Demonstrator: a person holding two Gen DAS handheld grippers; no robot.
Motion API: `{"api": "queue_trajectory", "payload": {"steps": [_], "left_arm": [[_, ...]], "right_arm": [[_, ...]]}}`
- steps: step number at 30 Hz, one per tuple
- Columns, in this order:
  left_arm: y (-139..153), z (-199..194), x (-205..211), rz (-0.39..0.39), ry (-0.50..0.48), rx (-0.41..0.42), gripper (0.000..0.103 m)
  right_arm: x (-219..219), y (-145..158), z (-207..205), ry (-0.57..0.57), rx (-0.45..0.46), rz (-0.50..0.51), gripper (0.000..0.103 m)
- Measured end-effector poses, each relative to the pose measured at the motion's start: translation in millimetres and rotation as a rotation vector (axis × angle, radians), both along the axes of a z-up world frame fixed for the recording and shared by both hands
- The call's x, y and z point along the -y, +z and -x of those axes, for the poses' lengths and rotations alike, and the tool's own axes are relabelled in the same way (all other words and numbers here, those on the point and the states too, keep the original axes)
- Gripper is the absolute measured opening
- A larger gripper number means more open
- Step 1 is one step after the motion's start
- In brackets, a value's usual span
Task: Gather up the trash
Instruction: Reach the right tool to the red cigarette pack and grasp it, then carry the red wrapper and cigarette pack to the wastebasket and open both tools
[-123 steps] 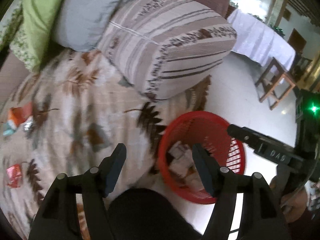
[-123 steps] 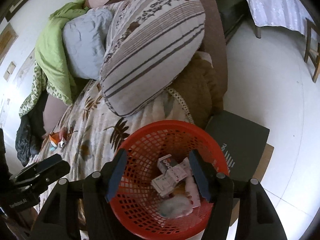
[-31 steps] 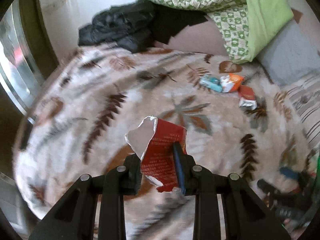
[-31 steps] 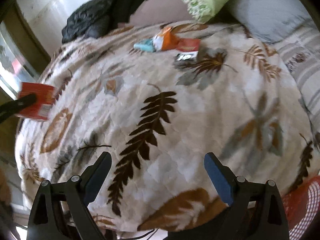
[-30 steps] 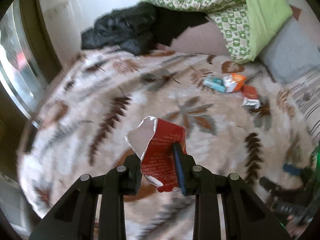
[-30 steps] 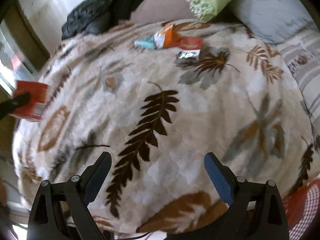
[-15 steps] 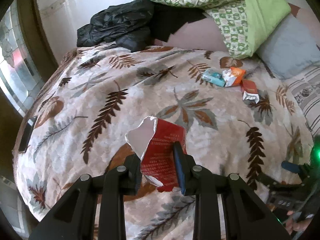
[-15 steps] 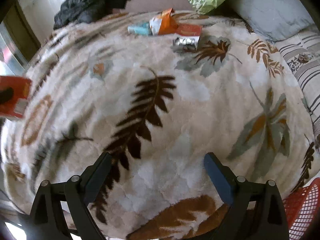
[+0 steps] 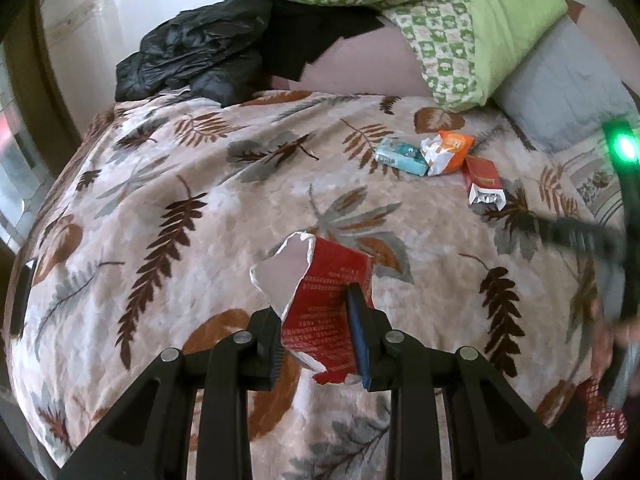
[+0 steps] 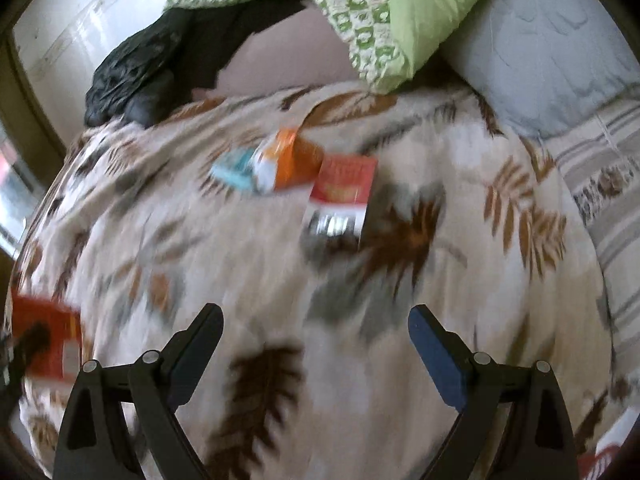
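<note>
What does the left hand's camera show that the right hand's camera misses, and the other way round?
Only the left wrist view shows the left gripper close up, its fingers clamped on a torn red wrapper, and a bit of the red basket at the lower right edge.

Only the right wrist view shows the right gripper close up, fingers wide apart with nothing between them.

Both show the leaf-patterned blanket, the black jacket, the green quilt, and the trash cluster: teal packet, orange wrapper, red box.
</note>
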State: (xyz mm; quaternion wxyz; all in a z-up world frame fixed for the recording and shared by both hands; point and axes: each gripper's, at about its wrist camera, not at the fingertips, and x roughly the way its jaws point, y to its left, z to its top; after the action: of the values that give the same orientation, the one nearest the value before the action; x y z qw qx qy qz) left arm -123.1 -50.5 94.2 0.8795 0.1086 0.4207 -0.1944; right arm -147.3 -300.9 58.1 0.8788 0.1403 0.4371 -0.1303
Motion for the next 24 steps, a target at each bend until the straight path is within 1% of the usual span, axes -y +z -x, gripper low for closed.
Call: {"api": "queue_trajectory", "payload": {"steps": [3, 7, 9, 12, 13, 14, 15, 17, 19, 24], "left_arm": [[-8, -9, 1, 0.015, -0.002, -0.027, 0.027], [-20, -18, 1, 0.033, 0.004, -0.063, 0.027], [-26, -20, 2, 0.036, 0.004, -0.073, 0.027], [-32, -22, 3, 0.036, 0.0, -0.085, 0.027], [-34, -22, 3, 0.035, -0.002, -0.088, 0.027], [-34, -23, 3, 0.036, -0.004, -0.089, 0.027], [-34, -22, 3, 0.035, -0.006, -0.089, 0.027], [-33, -21, 3, 0.034, -0.004, -0.081, 0.027], [-31, -20, 2, 0.036, -0.001, -0.078, 0.027], [-16, -7, 0, 0.04, -0.011, -0.054, 0.027]], "right_arm": [[16, 0, -27, -0.016, 0.001, 0.006, 0.095], [28, -7, -67, -0.025, -0.021, 0.049, 0.095], [31, -18, -89, -0.032, -0.052, 0.075, 0.095], [37, -35, -111, -0.047, -0.097, 0.095, 0.095], [39, -41, -117, -0.053, -0.118, 0.1, 0.093], [42, -47, -120, -0.06, -0.131, 0.098, 0.087], [44, -50, -122, -0.06, -0.137, 0.08, 0.061], [47, -52, -119, -0.051, -0.139, 0.042, 0.06], [45, -47, -108, -0.039, -0.112, 0.023, 0.06], [34, -27, -65, -0.017, -0.07, -0.016, 0.06]]}}
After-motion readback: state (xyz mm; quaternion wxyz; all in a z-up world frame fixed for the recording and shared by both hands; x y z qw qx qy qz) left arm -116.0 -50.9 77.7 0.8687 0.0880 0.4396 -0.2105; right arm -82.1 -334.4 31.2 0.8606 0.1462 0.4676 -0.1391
